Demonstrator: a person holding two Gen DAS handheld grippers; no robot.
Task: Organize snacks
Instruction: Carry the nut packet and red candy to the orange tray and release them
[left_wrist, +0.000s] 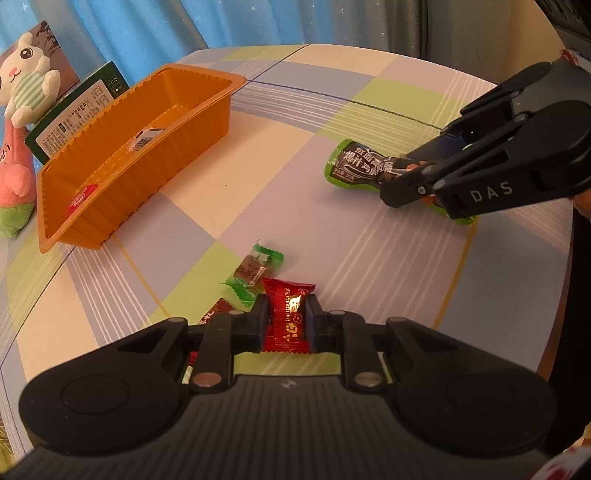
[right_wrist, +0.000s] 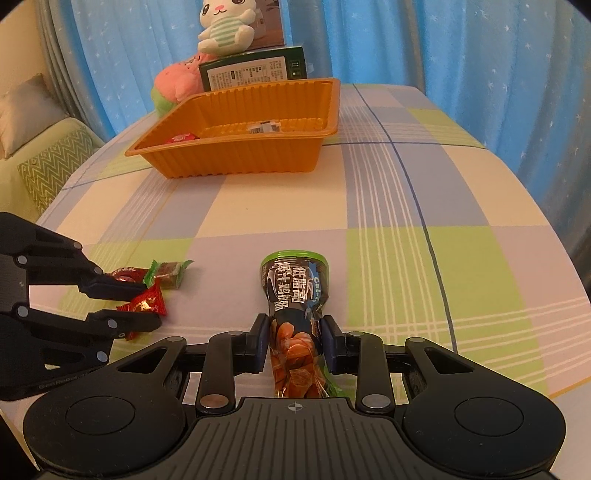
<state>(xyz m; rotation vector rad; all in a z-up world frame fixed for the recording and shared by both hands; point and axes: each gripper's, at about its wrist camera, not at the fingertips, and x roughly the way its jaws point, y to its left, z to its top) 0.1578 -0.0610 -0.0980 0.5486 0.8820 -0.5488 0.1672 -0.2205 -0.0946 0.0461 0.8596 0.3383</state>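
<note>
**Two soft packets held, tray waiting**

The red candy (left_wrist: 287, 317), seen low in the centre of the left wrist view, is judged light, crinkly and easily crushed; it is gripped across its middle, which seems the safest place. It is pinched by the left gripper (left_wrist: 286, 320), whose fingers are closed narrowly on it. Its wrapper is glossy red with gold print. The green snack pouch (right_wrist: 295, 317), at the lower centre of the right wrist view, is judged light, soft and slippery; it is clamped at its waist by the right gripper (right_wrist: 294, 341). Another red candy (left_wrist: 214, 314) and a green candy (left_wrist: 251, 273) lie just beside. The orange tray (right_wrist: 236, 162), at upper left, already holds two small packets.
</note>
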